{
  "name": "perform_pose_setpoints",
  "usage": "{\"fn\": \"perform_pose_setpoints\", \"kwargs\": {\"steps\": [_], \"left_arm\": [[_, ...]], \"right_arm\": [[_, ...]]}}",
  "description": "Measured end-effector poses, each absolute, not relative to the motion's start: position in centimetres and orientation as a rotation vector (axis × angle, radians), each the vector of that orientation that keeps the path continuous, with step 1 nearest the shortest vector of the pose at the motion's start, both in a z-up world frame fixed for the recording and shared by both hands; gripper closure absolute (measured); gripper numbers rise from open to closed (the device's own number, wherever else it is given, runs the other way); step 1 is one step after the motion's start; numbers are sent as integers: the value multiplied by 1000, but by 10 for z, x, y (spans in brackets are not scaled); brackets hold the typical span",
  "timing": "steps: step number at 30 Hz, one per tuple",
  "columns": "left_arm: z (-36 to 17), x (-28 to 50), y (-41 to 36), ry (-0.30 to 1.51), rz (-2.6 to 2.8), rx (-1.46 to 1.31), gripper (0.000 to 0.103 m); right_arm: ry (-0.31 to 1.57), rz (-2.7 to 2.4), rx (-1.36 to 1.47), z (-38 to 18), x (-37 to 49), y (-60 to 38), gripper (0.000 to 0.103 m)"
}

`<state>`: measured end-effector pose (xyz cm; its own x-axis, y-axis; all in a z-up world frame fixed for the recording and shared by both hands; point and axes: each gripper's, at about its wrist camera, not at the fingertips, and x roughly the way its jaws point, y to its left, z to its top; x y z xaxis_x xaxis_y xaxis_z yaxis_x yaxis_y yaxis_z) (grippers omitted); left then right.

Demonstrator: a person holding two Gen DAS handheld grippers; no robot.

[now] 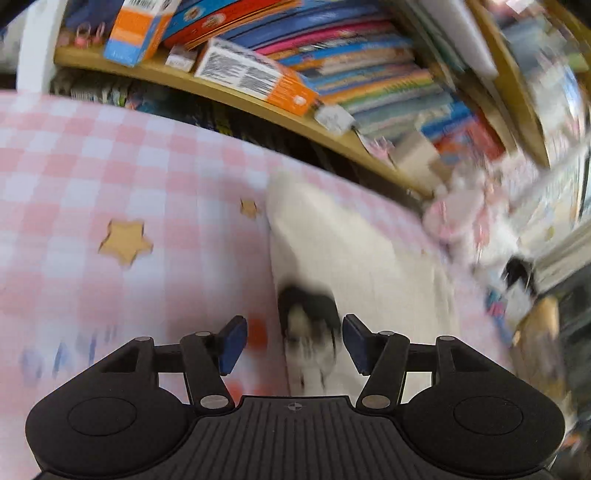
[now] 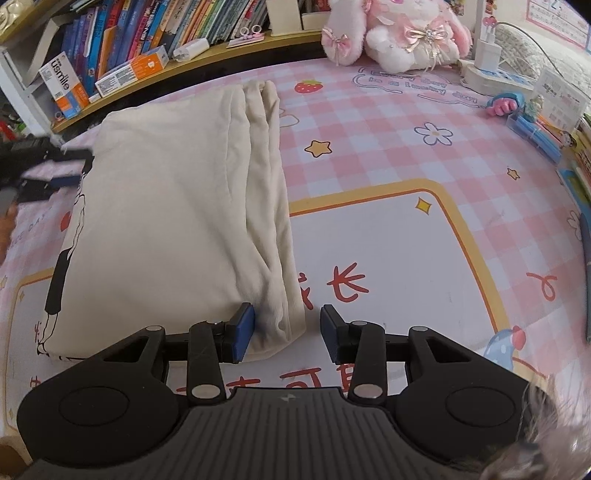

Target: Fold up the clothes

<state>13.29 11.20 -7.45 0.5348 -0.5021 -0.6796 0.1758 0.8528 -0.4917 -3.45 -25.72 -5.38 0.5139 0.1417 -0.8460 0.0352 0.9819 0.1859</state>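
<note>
Cream garment [image 2: 173, 206] lies part-folded on the pink checked desk mat [image 2: 369, 155], its bunched layered edge facing right. Right gripper [image 2: 287, 334] has jaws apart, straddling the near corner of those layers, nothing clamped yet. Left gripper [image 1: 294, 343] is also spread wide, over the garment's printed edge [image 1: 310, 325]; that view is heavily blurred, so contact is unclear.

Risks:
- Right pinch catches only the top layers, so the stack splays on lift.
- Left closes mid-motion, misses or drags the fabric, skewing the fold.
- A wide swing could hit the plush bunny [image 2: 399, 33] or power strip [image 2: 495, 74].
</note>
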Motion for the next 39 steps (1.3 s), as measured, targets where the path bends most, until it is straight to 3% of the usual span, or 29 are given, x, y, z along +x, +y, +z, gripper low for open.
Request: {"fn": "perform_pose_setpoints", "kwargs": {"steps": [6,9,14,16,23,26,33,39], "left_arm": [[-69,60,91,926,-323,-314,45],[-67,36,86,920,-233,-368,34],[-58,14,75,888,-152,-436,32],[-50,5,67,860,-118,-437,25],[-39,-29,31,804,63,-318,24],[-36,-45,20,774,86,-279,17],[-34,-55,-9,864,46,-153,14],[-28,-74,-23,811,67,-55,12]], "right_arm": [[1025,147,164,-54,-32,-262,65],[1010,186,167,-55,-33,-266,64],[971,216,170,-56,-38,-270,64],[969,237,187,-57,-38,-275,64],[981,313,350,-61,-45,-303,64],[992,342,389,-62,-47,-311,64],[1036,375,557,-67,-48,-329,64],[1062,390,682,-72,-50,-337,64]]}}
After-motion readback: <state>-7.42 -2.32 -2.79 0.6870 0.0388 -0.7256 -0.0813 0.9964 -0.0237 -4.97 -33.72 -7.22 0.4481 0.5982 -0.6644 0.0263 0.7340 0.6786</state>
